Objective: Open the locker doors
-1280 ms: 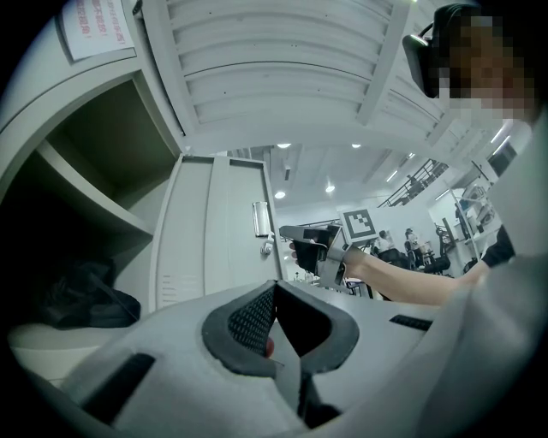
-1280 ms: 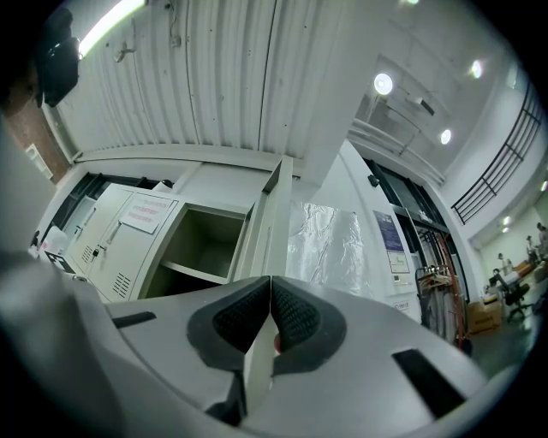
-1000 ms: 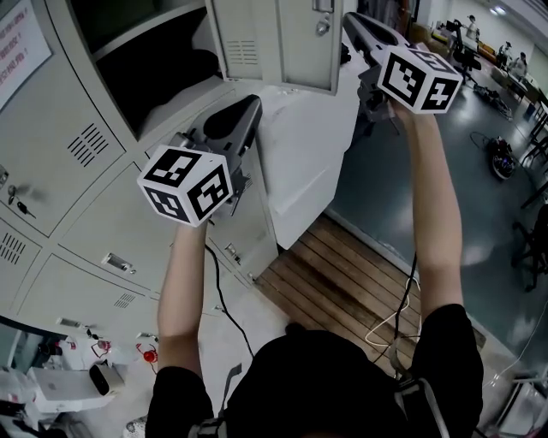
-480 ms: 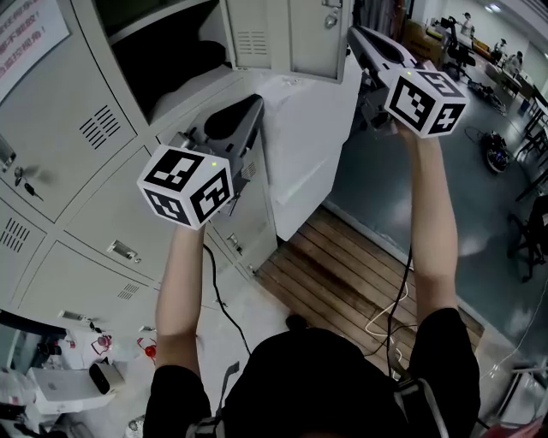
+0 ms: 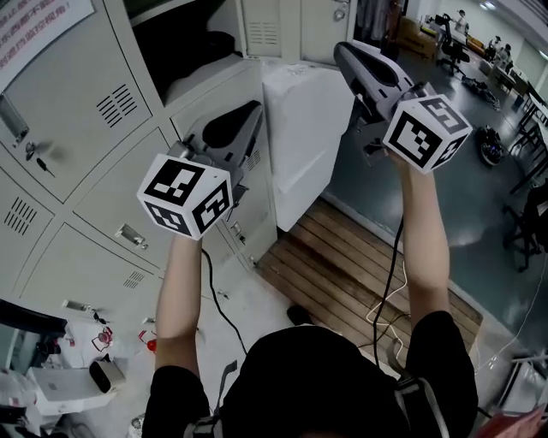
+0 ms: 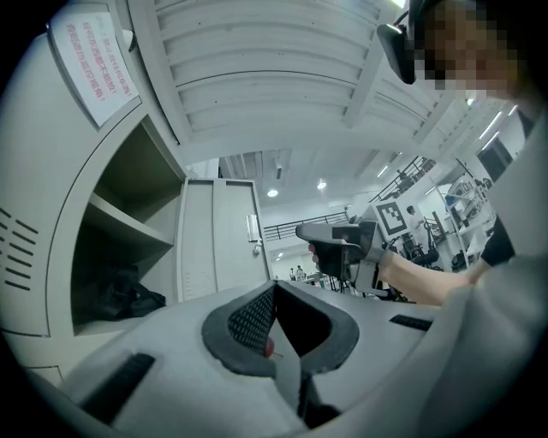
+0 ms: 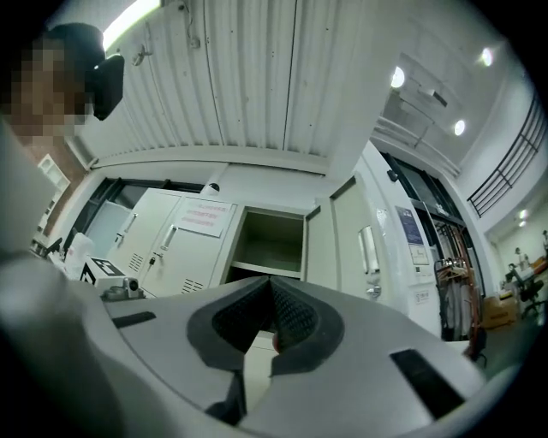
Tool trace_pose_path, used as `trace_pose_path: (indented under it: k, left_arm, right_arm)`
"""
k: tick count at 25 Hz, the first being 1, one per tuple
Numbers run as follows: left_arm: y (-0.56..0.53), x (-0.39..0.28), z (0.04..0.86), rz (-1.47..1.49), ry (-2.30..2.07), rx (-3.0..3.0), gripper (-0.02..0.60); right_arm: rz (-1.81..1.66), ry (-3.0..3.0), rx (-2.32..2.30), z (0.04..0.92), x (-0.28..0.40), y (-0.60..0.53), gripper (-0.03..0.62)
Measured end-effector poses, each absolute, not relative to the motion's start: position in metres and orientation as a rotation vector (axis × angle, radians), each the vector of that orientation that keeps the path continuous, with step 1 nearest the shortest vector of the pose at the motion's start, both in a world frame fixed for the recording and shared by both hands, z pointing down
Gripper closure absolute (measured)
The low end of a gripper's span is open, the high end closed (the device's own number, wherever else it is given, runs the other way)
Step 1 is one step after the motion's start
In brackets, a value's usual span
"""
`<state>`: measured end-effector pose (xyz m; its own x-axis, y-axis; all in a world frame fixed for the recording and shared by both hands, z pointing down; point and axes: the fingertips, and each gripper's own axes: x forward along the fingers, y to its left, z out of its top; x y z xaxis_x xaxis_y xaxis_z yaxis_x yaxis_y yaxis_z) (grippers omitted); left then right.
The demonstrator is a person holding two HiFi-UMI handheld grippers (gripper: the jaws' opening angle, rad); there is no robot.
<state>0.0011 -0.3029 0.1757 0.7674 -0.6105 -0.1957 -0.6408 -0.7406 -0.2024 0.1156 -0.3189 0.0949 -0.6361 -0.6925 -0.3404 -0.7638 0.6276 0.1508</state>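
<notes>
The grey lockers (image 5: 77, 111) fill the left of the head view. The top compartment (image 5: 184, 43) stands open, its door (image 5: 287, 24) swung out, with a dark bundle (image 5: 205, 44) on the shelf. My left gripper (image 5: 251, 109) is shut and empty, pointing up at the lockers below that compartment. My right gripper (image 5: 340, 50) is shut and empty too, hanging in the air just right of the open door without touching it. The left gripper view shows the open compartment (image 6: 120, 257), its door (image 6: 218, 239) and the right gripper (image 6: 342, 244). In the right gripper view the open compartment (image 7: 270, 244) lies straight ahead.
Closed locker doors carry a key (image 5: 34, 154) and a handle (image 5: 130, 235). A white cabinet (image 5: 308, 128) stands beside the lockers, and a wooden pallet (image 5: 342, 274) with a loose cable (image 5: 390, 295) lies below. Boxes and clutter (image 5: 77, 376) sit at the lower left.
The right gripper has dropped down and come away from the edge of the open door. The view has tilted, so the lockers sit higher in frame. The left gripper has barely moved.
</notes>
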Motion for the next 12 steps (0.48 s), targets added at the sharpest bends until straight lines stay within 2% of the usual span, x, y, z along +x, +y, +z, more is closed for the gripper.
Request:
trace_pose_path:
  k: [12]
  left_arm:
    - [-0.26, -0.055, 0.184, 0.222, 1.005, -2.685, 0.563]
  right_arm:
    - [0.4, 2.667, -1.067, 0.124, 0.043, -0.258, 0.592]
